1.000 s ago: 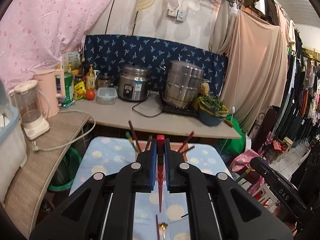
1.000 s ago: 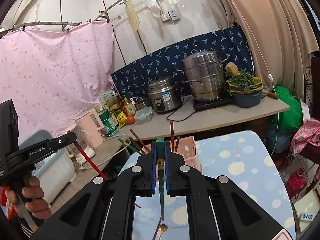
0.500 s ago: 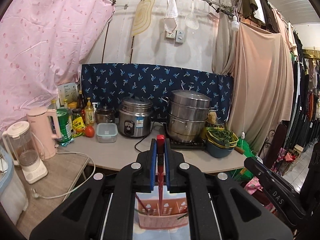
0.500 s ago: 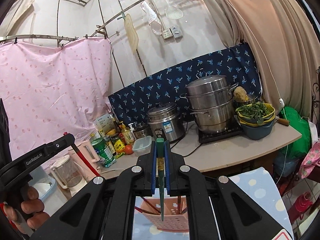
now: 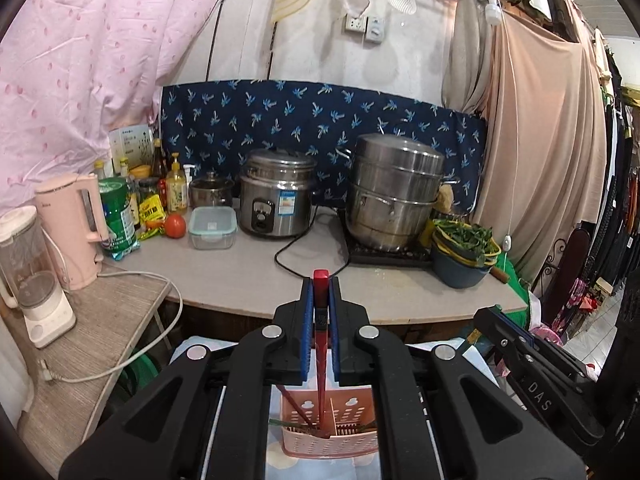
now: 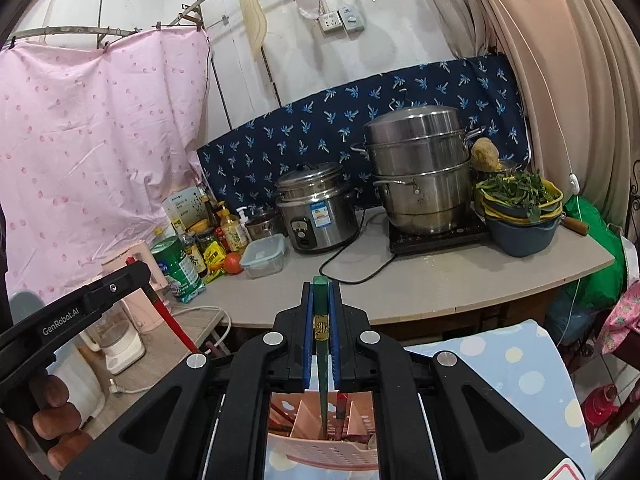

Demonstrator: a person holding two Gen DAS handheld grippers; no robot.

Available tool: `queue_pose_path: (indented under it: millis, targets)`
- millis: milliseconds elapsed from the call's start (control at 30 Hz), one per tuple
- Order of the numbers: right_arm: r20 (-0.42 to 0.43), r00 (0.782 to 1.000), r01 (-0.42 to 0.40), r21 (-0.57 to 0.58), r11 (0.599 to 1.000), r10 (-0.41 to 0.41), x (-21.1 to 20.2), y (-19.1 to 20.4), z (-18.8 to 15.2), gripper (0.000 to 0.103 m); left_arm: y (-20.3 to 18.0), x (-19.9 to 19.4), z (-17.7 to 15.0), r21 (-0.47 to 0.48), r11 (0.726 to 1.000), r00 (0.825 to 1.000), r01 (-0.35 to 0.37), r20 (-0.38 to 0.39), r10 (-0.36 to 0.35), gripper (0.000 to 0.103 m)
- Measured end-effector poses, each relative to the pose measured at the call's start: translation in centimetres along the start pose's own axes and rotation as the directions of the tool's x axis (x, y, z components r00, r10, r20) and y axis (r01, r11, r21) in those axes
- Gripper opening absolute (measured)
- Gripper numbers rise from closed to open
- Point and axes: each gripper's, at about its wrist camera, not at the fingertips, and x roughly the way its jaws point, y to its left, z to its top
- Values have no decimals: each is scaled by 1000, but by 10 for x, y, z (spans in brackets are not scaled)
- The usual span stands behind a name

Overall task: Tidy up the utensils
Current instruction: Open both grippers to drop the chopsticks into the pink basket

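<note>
Left gripper [image 5: 320, 312] clamped on red chopstick [image 5: 320, 360], right gripper [image 6: 320, 316] on green chopstick [image 6: 321, 360] — tips seemingly inside pink basket [image 5: 352, 446].

It was a cramped home kitchen: a rice cooker [image 5: 277, 208], steamer pot [image 5: 394, 190] and kettle [image 5: 72, 228] crowded the counter [image 5: 256, 264], beside hanging clothes [image 5: 616, 184].

pink basket [image 5: 328, 436]: black gripper frames are covering both its sides | red chopstick [image 5: 320, 364]: its tip is disappearing among the basket's contents | green chopstick [image 6: 322, 360]: its lower end is hiding behind the basket wall
</note>
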Motion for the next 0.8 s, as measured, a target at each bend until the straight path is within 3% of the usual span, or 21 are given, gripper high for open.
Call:
queue_pose_path:
  millis: [467,600,800]
  targets:
    - [-75,997,-18,-21,1000,16,17,-2,-23,11,1,21,-18,-3,1000,998,2,-56,-2,9]
    - [-72,997,-16,-20,1000,14,12,-2,-23,13,5,18,-18,-14,1000,998,-3,-57,2,29]
    - [-62,998,-15,-33,999,13,0,1,-24,19,11,7,-21,-18,1000,999,-11,-52,10,32]
